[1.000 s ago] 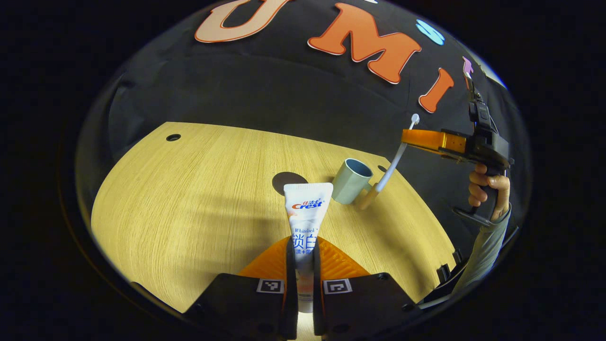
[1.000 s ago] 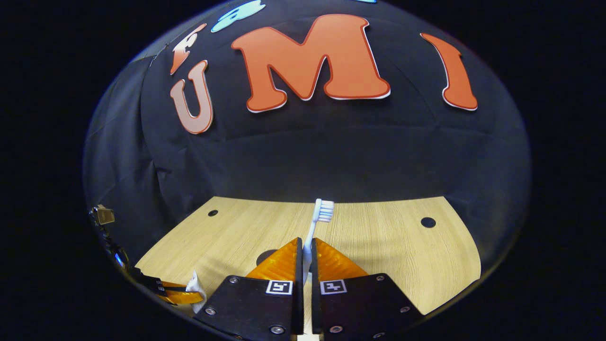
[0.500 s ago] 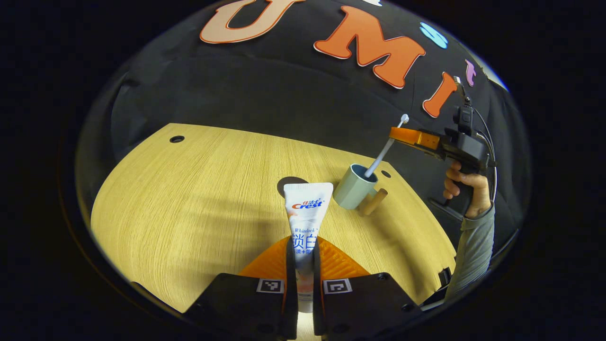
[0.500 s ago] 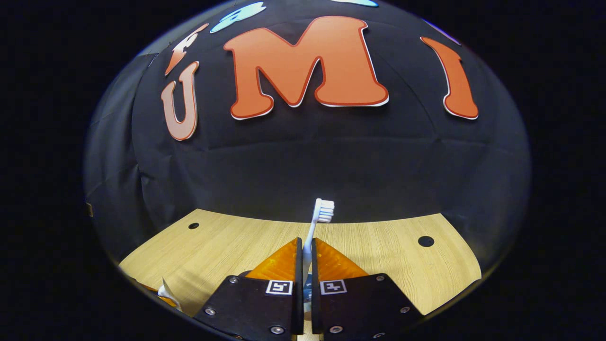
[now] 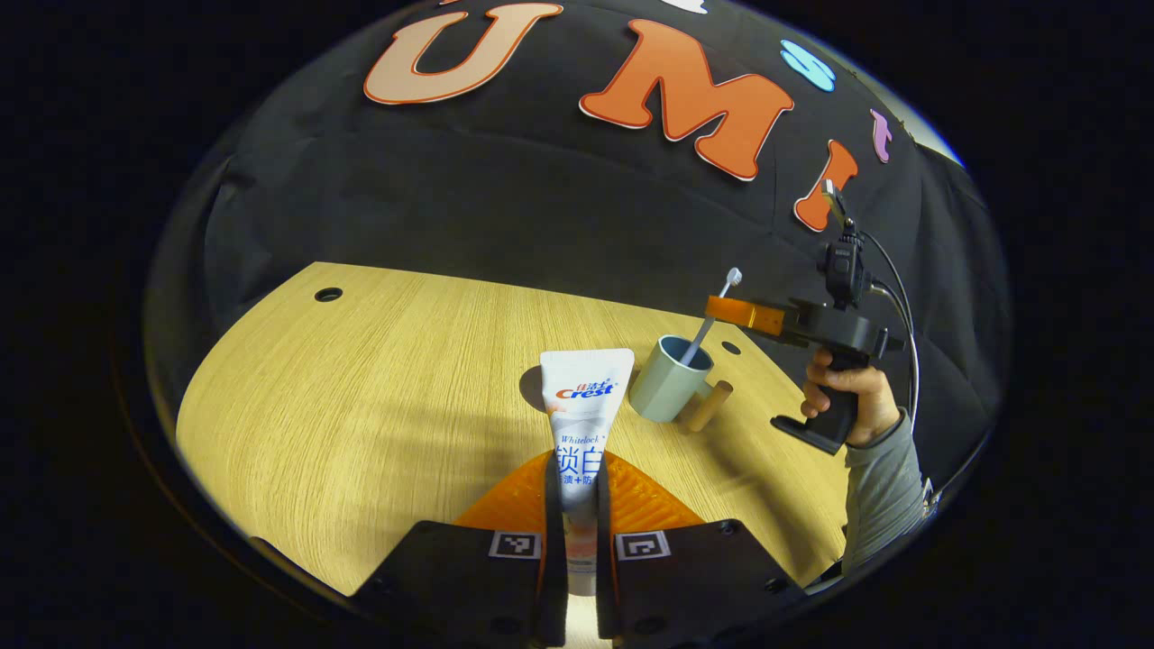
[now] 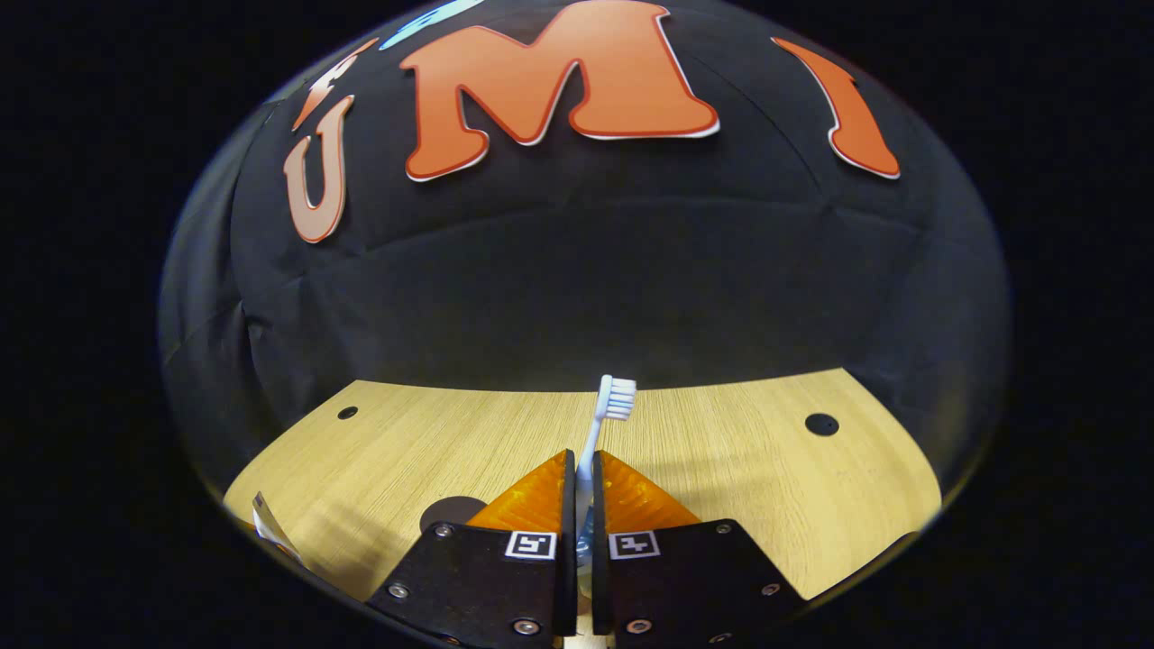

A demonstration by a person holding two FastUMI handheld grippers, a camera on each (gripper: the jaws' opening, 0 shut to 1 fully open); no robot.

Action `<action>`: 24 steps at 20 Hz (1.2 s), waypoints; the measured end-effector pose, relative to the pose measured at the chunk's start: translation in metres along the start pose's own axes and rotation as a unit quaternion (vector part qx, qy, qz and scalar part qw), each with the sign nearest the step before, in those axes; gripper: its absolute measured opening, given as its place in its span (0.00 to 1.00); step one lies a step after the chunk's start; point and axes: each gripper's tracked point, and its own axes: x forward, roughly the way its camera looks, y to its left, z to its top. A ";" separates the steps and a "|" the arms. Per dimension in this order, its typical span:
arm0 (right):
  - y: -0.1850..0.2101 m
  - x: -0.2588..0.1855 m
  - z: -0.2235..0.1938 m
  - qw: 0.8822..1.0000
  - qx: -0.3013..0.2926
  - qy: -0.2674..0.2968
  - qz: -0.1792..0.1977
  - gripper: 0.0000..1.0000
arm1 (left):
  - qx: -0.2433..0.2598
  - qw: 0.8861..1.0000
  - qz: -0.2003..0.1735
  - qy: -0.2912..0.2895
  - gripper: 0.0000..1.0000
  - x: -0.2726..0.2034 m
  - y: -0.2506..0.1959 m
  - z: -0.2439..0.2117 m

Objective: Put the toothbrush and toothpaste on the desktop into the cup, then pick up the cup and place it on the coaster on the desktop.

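In the left gripper view, my left gripper is shut on the white toothpaste tube, held above the wooden desktop. Beyond it stands the pale green cup with a wooden handle. The other gripper hangs over the cup, and the white toothbrush in it reaches down into the cup. In the right gripper view, my right gripper is shut on the toothbrush, bristles up. The dark round coaster lies low left, and it shows behind the tube in the left gripper view.
A person's hand and grey sleeve hold the right gripper's handle at the desk's right edge. Small dark holes mark the desktop's far corners. The black cloth wall rises right behind the desk.
The right gripper has moved down and toward the cup with the toothbrush, whose lower end went from beside the cup to inside it. My left gripper kept still with the toothpaste.
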 end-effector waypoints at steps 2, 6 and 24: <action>-0.002 0.001 -0.006 1.000 0.007 -0.002 -0.001 0.07 | -0.007 1.000 -0.001 -0.010 0.16 0.000 -0.001 0.016; -0.008 -0.005 -0.027 0.999 0.036 0.023 0.000 0.07 | -0.002 0.999 0.009 -0.041 0.16 0.013 0.000 0.048; -0.042 -0.053 -0.046 0.995 0.091 0.036 -0.003 0.34 | 0.030 0.982 -0.075 -0.168 0.16 0.122 -0.058 0.170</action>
